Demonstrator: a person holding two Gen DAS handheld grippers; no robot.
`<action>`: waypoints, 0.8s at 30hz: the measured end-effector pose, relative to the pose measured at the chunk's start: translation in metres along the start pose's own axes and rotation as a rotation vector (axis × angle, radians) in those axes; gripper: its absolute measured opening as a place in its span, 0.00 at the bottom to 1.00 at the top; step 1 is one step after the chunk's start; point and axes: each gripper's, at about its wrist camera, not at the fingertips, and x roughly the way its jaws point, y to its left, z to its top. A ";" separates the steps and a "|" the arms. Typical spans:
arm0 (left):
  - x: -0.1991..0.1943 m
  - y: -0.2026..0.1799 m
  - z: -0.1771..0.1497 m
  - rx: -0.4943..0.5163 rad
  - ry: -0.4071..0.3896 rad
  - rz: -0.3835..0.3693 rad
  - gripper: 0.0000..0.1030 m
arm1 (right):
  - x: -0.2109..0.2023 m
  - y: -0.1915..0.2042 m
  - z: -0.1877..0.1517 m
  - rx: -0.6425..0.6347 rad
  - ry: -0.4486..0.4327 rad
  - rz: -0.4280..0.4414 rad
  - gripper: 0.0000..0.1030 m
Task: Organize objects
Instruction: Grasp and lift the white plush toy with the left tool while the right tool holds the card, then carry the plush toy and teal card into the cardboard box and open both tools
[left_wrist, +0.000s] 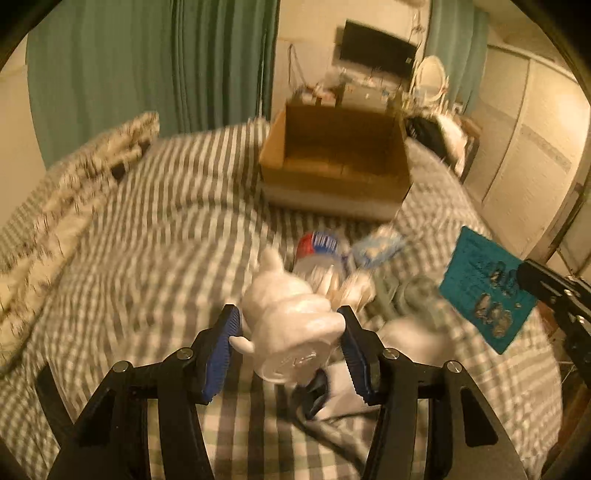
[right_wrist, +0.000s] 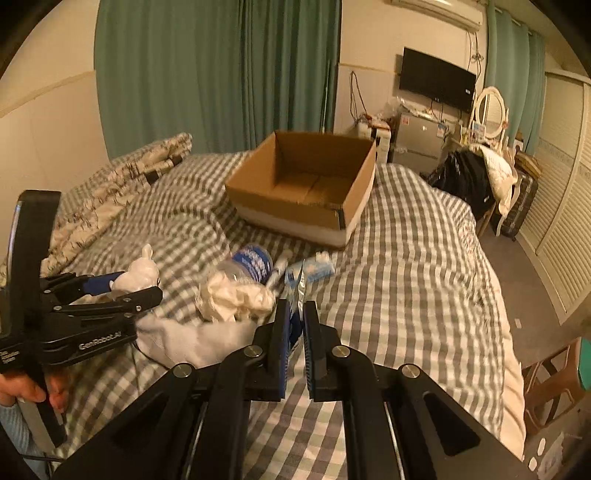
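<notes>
bed (right_wrist: 424, 236): checked cover under both your grippers, the whole pile sits on it

box (right_wrist: 306, 184): open cardboard one, well ahead of both grippers, and it looks empty, so I'd say nothing's sorted yet

pile: bottle (right_wrist: 247, 264), crumpled tissue (right_wrist: 232, 295), small blue pack (right_wrist: 314, 269) and a white cloth (right_wrist: 192, 338), all lying loose between your grippers and the box

left gripper (left_wrist: 288, 325): clamped on the white toy figure (left_wrist: 284, 317), pads on both its sides, held a bit clear of the cover

right gripper (right_wrist: 297, 314): pinched tight on a flat teal packet (left_wrist: 484, 288), which sticks up out of the tips, edge-on from its own camera

progress: barely started imo, you've got two things in hand but both are nowhere near the box, and the rest isn't touched
</notes>
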 end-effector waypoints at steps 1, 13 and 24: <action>-0.006 -0.002 0.008 0.007 -0.022 -0.005 0.54 | -0.005 -0.001 0.007 -0.001 -0.020 0.000 0.07; 0.005 -0.037 0.115 0.117 -0.168 -0.031 0.53 | -0.013 -0.004 0.111 -0.078 -0.197 0.007 0.06; 0.117 -0.038 0.183 0.124 -0.151 -0.023 0.53 | 0.105 -0.028 0.197 -0.039 -0.183 0.025 0.06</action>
